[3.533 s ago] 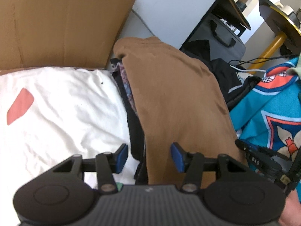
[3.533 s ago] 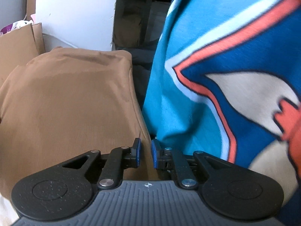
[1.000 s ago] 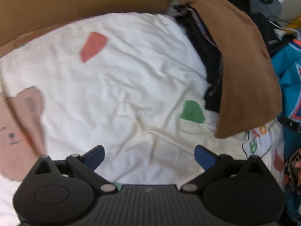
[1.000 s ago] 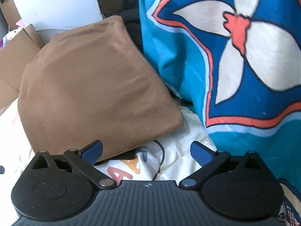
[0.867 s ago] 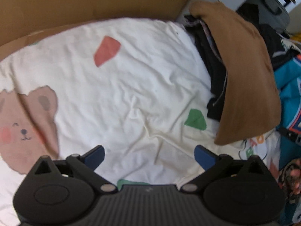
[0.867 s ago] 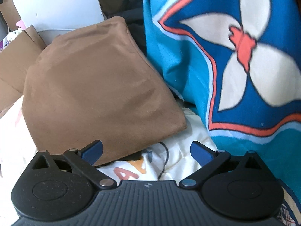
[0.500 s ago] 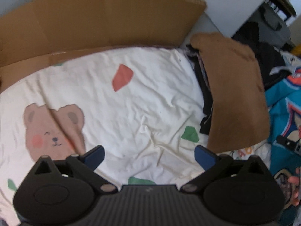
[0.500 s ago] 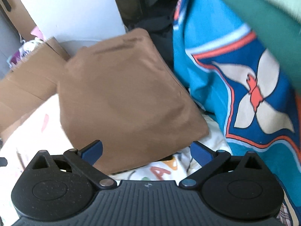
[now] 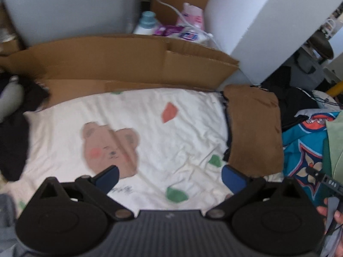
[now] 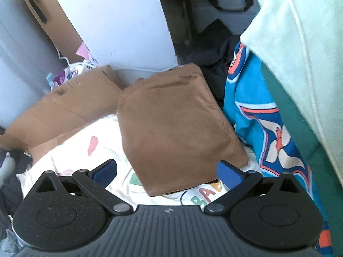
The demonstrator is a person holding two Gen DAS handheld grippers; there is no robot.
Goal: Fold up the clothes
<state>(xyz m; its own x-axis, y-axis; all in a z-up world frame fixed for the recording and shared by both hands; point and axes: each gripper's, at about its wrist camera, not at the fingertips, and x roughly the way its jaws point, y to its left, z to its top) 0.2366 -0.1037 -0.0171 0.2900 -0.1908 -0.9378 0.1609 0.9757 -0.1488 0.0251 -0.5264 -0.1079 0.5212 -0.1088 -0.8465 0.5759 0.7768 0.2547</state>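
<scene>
Surface: cream sheet (image 9: 188, 132), wrinkled, printed with a brown bear face (image 9: 110, 144), an orange patch and green patches; coloured letters near its front edge in the right wrist view.
Backing: flattened cardboard (image 9: 128, 64) propped along the far edge of the sheet, creased and partly overlapping it.
Room: white panel (image 9: 263, 25) standing behind the cardboard at the right; a bottle with a pale blue cap (image 9: 145, 22) and printed packets behind the cardboard (details blurred); a white cable trailing over them.
Left edge: dark cloth (image 9: 12, 141) heaped beside the sheet.
Brown garment (image 10: 178, 126): folded into a neat rectangle, smooth on top, lying on a stack of darker clothes at the right side of the sheet, its near corner overhanging the printed letters.
Blue patterned fabric (image 10: 259, 124): bright turquoise with orange, white and navy motifs, rumpled, just right of the brown garment and touching it.
Pale green garment (image 10: 300, 42): draped over the blue fabric at far right, darker green beneath (edges out of frame).
Left gripper (image 9: 169, 177): jaws spread wide, nothing between them, held above the sheet.
Right gripper (image 10: 168, 172): jaws likewise wide apart, empty, held above the near end of the brown garment.
Hand (image 9: 334, 216): fingertips seen at the lower right of the left wrist view, at the other tool's handle.
</scene>
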